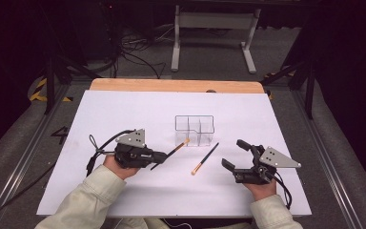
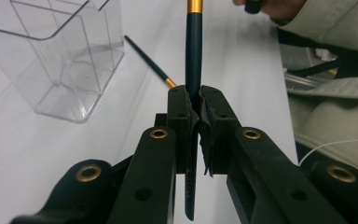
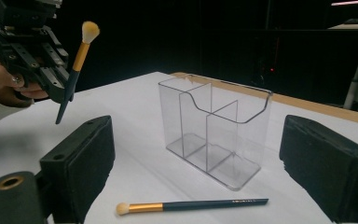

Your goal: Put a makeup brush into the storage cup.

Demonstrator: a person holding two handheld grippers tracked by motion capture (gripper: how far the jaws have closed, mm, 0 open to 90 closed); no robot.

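My left hand-held gripper point(image 1: 158, 156) clamps a dark-handled, gold-ferruled makeup brush point(image 1: 175, 150); my right hand-held gripper point(image 1: 232, 153) stands wide, empty. A second matching brush point(image 1: 205, 159) lies on the white tabletop point(image 1: 124, 114) before the clear plastic compartment organiser point(image 1: 194, 130).

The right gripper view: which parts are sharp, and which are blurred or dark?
Right gripper view: the clear organizer and the brush on the table are sharp; the right tool's near black pads are soft; the room behind is dark. High view: the white table is evenly lit, its surroundings dim.
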